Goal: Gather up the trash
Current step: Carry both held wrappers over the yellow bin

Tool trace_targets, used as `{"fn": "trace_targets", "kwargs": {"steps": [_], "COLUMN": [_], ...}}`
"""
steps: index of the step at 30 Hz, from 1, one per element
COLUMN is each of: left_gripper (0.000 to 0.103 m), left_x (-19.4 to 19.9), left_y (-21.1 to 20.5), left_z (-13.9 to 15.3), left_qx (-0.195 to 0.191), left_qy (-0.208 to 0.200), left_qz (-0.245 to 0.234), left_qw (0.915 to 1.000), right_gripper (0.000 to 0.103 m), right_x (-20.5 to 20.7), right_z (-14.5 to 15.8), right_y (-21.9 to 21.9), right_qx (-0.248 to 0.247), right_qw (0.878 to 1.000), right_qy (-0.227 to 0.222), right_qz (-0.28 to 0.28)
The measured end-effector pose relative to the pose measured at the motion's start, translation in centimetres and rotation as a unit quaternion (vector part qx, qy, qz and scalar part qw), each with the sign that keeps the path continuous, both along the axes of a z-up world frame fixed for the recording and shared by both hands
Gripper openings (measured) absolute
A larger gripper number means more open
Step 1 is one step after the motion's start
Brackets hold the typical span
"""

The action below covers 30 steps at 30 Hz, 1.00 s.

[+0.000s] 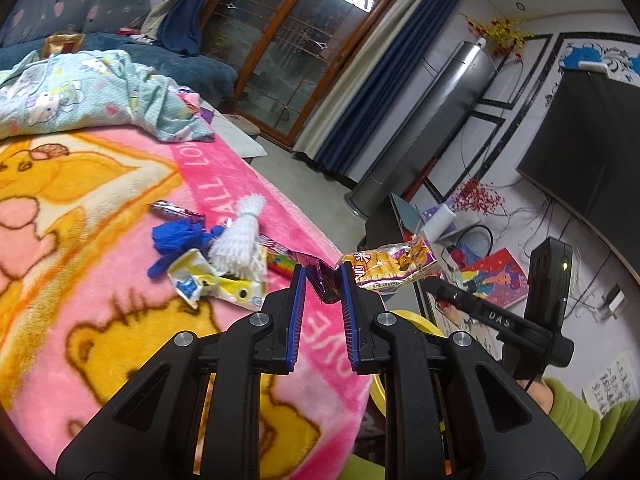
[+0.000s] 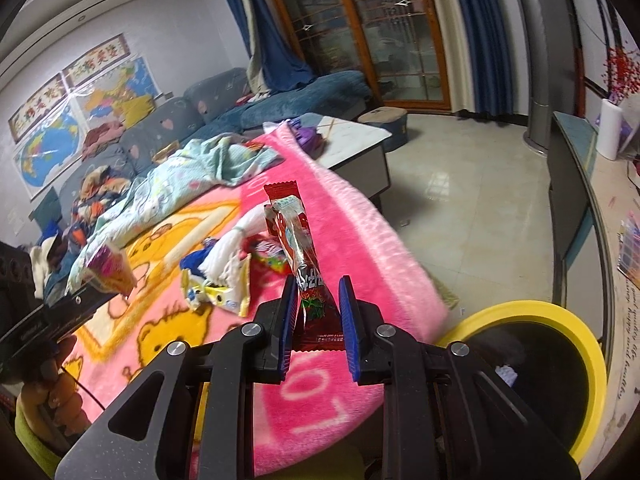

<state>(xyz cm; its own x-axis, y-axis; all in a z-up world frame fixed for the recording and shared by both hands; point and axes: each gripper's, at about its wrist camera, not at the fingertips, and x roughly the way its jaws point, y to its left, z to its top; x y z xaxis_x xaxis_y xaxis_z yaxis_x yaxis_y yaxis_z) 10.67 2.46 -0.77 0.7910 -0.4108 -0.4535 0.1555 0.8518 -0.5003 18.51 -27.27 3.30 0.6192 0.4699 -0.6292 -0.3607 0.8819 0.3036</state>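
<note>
My left gripper point(image 1: 321, 270) is shut on a purple and yellow snack wrapper point(image 1: 384, 268) that sticks out to the right, past the edge of the pink blanket point(image 1: 120, 320). My right gripper point(image 2: 317, 282) is shut on a long red wrapper point(image 2: 296, 232), which stands upright between the blue pads. On the blanket lies a pile of trash: a white foam net point(image 1: 240, 240), a blue crumpled piece point(image 1: 176, 240) and a yellow-white wrapper point(image 1: 212, 284). A black bin with a yellow rim point(image 2: 560, 320) stands on the floor just right of the right gripper.
A light-blue patterned cloth point(image 2: 192, 176) lies at the blanket's far end, with a blue sofa point(image 2: 312, 92) behind. A low white table point(image 2: 360, 140) adjoins the blanket. Tiled floor point(image 2: 472, 208) lies to the right, bounded by a TV stand point(image 2: 572, 184).
</note>
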Motion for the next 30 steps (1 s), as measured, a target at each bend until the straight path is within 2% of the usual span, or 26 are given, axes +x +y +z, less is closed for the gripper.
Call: {"fn": "trace_targets", "kwargs": {"steps": [18,30], "left_gripper": [0.012,0.012], "left_x": [0.9,1.5], "left_y": [-6.5,-11.9], "left_z": [-0.5,-1.4], "left_qx": [0.032,0.068], "left_qy": [0.005,0.019], "left_qz": [-0.063,-0.109], "left_qw": [0.9975,0.9915], "right_gripper": [0.02,0.02], "right_x": [0.2,-0.6], "right_z": [0.0,-1.2], "right_y": [-6.2,-11.0], "right_qx": [-0.001,-0.001], "right_qw": [0.996,0.99], "right_qy": [-0.008,0.005], "right_qz": [-0.093,-0.144]}}
